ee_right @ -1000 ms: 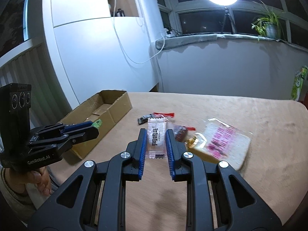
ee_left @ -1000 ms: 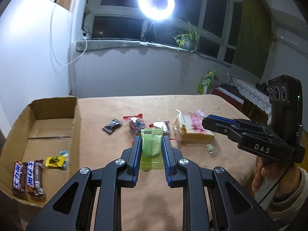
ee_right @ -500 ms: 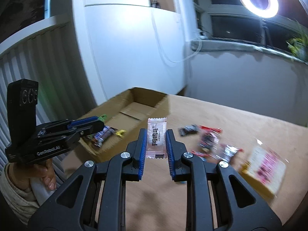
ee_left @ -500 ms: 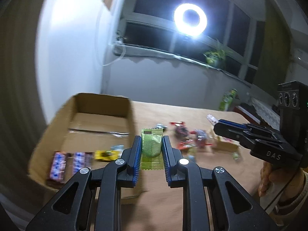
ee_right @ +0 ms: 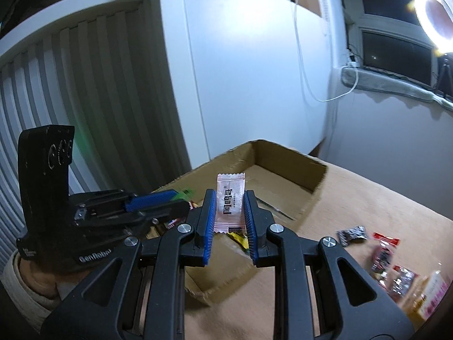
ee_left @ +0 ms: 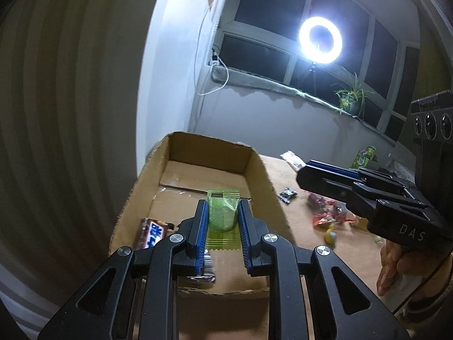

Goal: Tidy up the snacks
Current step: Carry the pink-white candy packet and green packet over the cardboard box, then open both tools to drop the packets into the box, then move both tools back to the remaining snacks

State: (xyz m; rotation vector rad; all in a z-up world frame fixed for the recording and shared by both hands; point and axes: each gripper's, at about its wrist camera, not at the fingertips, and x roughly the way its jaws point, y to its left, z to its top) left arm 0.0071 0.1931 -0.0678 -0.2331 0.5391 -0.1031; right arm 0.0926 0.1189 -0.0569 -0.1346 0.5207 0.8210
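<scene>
The left tongs [ee_left: 222, 221] are clenched on a green snack packet [ee_left: 222, 215], which sticks out forward between the blue pads [ee_left: 201, 226]. In the left wrist view this packet hangs over the open cardboard box [ee_left: 256, 167], above its near half. Inside the box, at about 8 o'clock from the green packet, a brown chocolate bar [ee_left: 151, 233] lies on the box floor, partly hidden by the left finger.

The right tongs [ee_right: 230, 215] are clenched too, on a pale pink sachet [ee_right: 230, 201] with dark print, which stands upright between the pads. In the right wrist view the sachet is over the near part of the same box [ee_right: 294, 167], and a yellow wrapper [ee_right: 239, 238] shows just under it, at 6 o'clock, inside the box. The left tongs appear there at 9 o'clock from the sachet, with the green packet's tip at their front end, and a hand [ee_right: 42, 280] in a light sleeve holds them.

The box sits on the left end of the bench [ee_left: 305, 243], which has a tan cover. Loose snacks stay on the bench to the right of the box: a small black packet [ee_left: 287, 195] near the box wall, and at 3 o'clock from it a cluster of red wrapped sweets [ee_left: 329, 215]. A ring light [ee_left: 320, 39] shines at the window at 1 o'clock.
</scene>
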